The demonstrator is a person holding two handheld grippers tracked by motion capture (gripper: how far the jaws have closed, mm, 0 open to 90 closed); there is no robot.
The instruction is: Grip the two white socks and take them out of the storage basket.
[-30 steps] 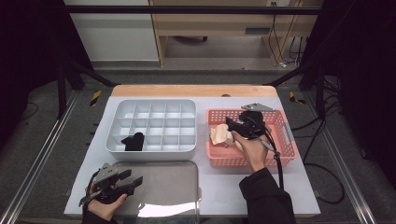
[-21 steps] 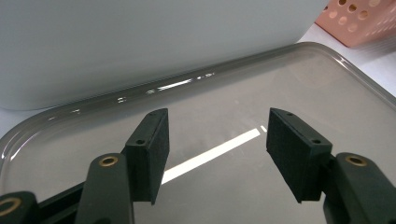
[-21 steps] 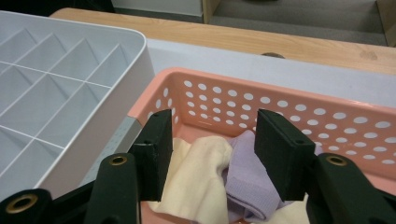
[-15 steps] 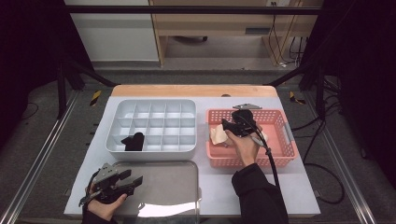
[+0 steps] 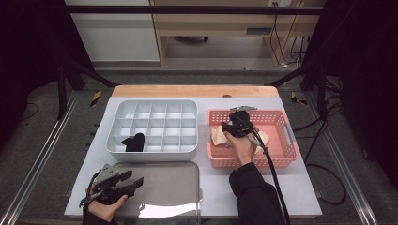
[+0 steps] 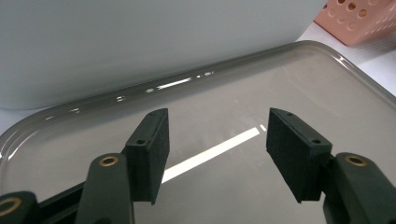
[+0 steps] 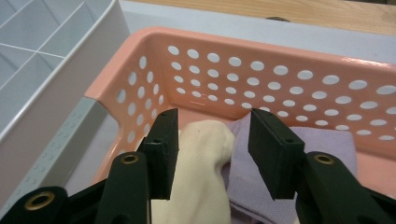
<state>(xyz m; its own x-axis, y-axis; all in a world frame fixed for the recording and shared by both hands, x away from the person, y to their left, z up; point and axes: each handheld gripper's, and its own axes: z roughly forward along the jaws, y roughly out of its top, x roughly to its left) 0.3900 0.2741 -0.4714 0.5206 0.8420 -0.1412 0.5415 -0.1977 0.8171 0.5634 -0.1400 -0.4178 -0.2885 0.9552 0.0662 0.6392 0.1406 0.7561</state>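
Observation:
A pink perforated basket (image 5: 281,161) (image 7: 154,35) stands right of a white compartment tray (image 5: 150,103). It holds a cream cloth (image 5: 217,137) (image 7: 205,154) and a lilac cloth (image 7: 322,142). My right gripper (image 5: 230,127) (image 7: 212,140) is low in the basket's left end, open, its jaws straddling the top of the cream cloth. A black item (image 5: 133,142) lies in a front-left compartment of the tray. My left gripper (image 5: 133,182) (image 6: 217,144) hovers open over a shiny grey flat tray (image 5: 164,187) (image 6: 280,84), with nothing between its jaws.
The white tray's wall (image 6: 140,37) rises just beyond the grey tray, and the basket's corner (image 6: 359,18) shows at the far right. The tray's dividers (image 7: 56,70) lie left of the basket. A wooden strip (image 5: 197,90) runs along the table's far edge.
My right gripper has shifted left and down inside the basket onto the cream cloth. The left gripper has not moved.

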